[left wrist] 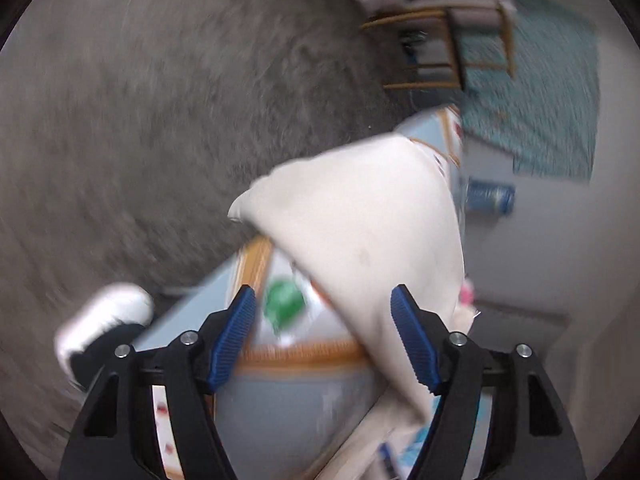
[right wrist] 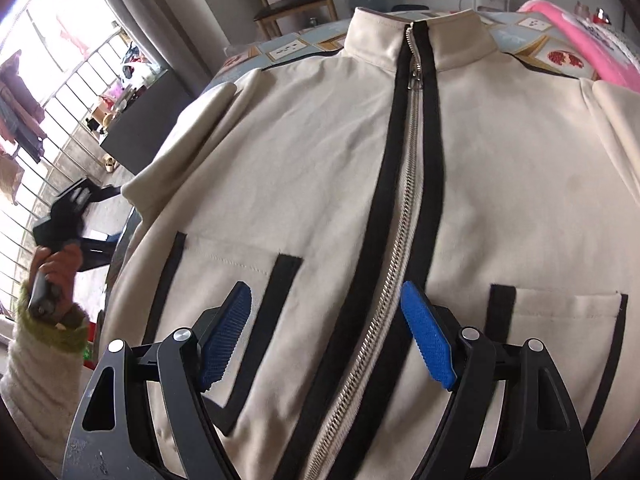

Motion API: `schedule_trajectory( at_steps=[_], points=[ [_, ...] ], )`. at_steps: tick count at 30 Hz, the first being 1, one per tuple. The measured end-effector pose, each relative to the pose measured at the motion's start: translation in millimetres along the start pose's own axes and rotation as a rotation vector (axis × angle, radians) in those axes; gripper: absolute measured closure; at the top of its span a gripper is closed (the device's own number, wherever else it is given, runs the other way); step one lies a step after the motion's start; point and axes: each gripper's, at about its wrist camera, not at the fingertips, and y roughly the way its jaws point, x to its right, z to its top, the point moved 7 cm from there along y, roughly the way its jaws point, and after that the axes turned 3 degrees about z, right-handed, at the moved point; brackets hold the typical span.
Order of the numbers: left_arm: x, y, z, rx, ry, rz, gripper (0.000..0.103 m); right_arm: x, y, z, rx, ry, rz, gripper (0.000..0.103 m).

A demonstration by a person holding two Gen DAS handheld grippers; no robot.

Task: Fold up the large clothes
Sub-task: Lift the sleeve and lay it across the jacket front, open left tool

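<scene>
A cream jacket (right wrist: 320,168) with black trim and a silver zipper (right wrist: 400,216) lies front-up on the table, collar at the far side. My right gripper (right wrist: 326,328) is open just above its lower front, straddling the zipper. My left gripper (left wrist: 322,336) is open and empty at the table's edge, seen from the right wrist view (right wrist: 68,216) at the jacket's left side. A cream sleeve (left wrist: 360,232) hangs over the table edge in front of it, partly between the fingers. The left wrist view is motion-blurred.
The table has a patterned cloth (right wrist: 560,56). A pink item (right wrist: 580,48) lies at its far right. Wooden chairs (right wrist: 296,0) stand beyond the table and on the grey floor (left wrist: 140,120). A white shoe (left wrist: 104,320) shows below. A window with bars (right wrist: 48,120) is at left.
</scene>
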Motion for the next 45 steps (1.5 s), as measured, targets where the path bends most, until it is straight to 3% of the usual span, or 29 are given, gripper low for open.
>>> schedule_trajectory(
  at_steps=[7,12,15,17,20,22,24,29,33,35,40,43,45],
  points=[
    [-31.9,38.8,34.2,-0.085,-0.316,-0.185,0.033,-13.8,8.1,7.3,-0.005,-0.001,0.010,0.028],
    [-30.9,62.5,53.2,-0.119,-0.392,-0.265,0.033,-17.0,14.9,14.2,0.007,0.029,0.022,0.029],
    [-22.3,63.5,65.7,-0.092,-0.382,-0.289,0.047,-14.2,16.2,24.8,0.031,0.108,0.093,0.045],
    [-17.6,61.0,73.6,-0.063,-0.357,-0.285,0.069,-13.9,16.2,30.9,0.047,0.150,0.144,0.061],
    [-3.5,41.8,86.5,0.014,-0.268,-0.237,0.092,-23.7,19.9,36.9,0.060,0.141,0.196,0.074],
    [7.3,26.8,92.9,0.070,-0.207,-0.212,0.094,-27.8,28.1,35.0,0.038,0.120,0.173,0.084],
    [23.2,8.8,97.2,0.134,-0.119,-0.181,0.095,-29.9,40.3,31.9,0.008,0.107,0.142,0.085],
    [100.0,-55.0,82.2,0.362,0.290,0.019,0.096,-31.6,33.8,27.6,0.019,0.086,0.120,0.085],
    [179.4,-99.2,26.0,0.546,0.641,0.101,0.096,-21.7,14.5,20.6,0.040,0.104,0.129,0.085],
    [231.0,-110.1,-33.9,0.617,0.888,0.132,0.096,-15.6,4.1,17.9,0.058,0.113,0.126,0.085],
    [292.7,-76.0,-191.0,0.592,1.391,0.162,0.095,-0.1,-18.5,11.2,0.102,0.152,0.118,0.084],
    [282.5,-27.3,-266.2,0.460,1.593,0.181,0.093,15.1,-35.0,5.6,0.143,0.190,0.108,0.075],
    [258.7,12.1,-297.1,0.352,1.656,0.251,0.083,24.6,-44.6,2.8,0.166,0.214,0.101,0.069]
  ],
)
